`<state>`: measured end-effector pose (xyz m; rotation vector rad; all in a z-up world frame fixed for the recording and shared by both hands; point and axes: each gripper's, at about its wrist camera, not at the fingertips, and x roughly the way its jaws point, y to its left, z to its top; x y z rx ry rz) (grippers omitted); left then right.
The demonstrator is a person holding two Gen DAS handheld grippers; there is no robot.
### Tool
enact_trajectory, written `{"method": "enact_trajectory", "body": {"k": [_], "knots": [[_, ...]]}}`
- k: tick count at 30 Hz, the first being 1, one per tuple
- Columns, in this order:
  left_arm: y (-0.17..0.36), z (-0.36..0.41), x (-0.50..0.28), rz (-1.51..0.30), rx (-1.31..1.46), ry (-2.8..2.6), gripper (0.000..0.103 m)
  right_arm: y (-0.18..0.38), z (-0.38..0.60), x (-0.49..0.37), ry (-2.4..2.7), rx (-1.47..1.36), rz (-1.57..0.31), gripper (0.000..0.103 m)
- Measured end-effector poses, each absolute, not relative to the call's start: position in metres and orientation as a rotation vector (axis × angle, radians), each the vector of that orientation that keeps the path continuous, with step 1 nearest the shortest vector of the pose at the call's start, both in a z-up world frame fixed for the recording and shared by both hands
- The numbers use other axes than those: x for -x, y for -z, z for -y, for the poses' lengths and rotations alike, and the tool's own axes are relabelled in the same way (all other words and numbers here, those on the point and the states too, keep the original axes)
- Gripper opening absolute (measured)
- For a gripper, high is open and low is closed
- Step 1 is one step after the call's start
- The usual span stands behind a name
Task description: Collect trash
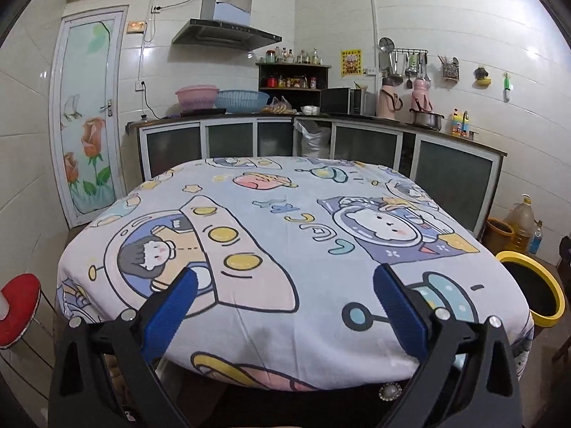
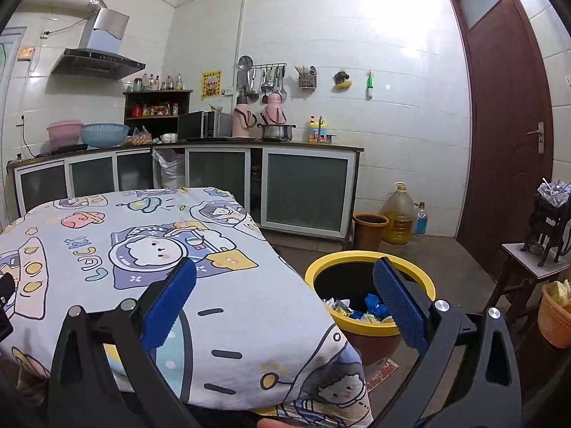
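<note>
Trash (image 2: 371,306) already lies in the yellow-rimmed bin (image 2: 421,278) just beside the cloth-covered counter (image 1: 285,221), whose top shows nothing left. Both the left hand-held gripper (image 1: 285,289) and the right hand-held gripper (image 2: 285,281) hang spread and empty, so the sensible finish is probably a careful scan along the counter edges before drawing back.

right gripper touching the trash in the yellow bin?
Apart. The right wrist view shows the right gripper open and empty, held above the yellow bin; the trash lies deep inside.
</note>
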<state>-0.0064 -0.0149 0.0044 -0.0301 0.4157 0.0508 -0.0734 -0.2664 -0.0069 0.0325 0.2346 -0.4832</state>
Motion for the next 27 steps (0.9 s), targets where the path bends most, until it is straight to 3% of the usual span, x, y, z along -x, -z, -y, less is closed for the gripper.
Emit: {"method": "enact_trajectory", "body": {"k": [27], "knots": [[0.009, 0.016, -0.006, -0.499, 0.066, -0.006, 0.095, 0.011, 0.26, 0.063, 0.44, -0.021, -0.286, 0.095]]}}
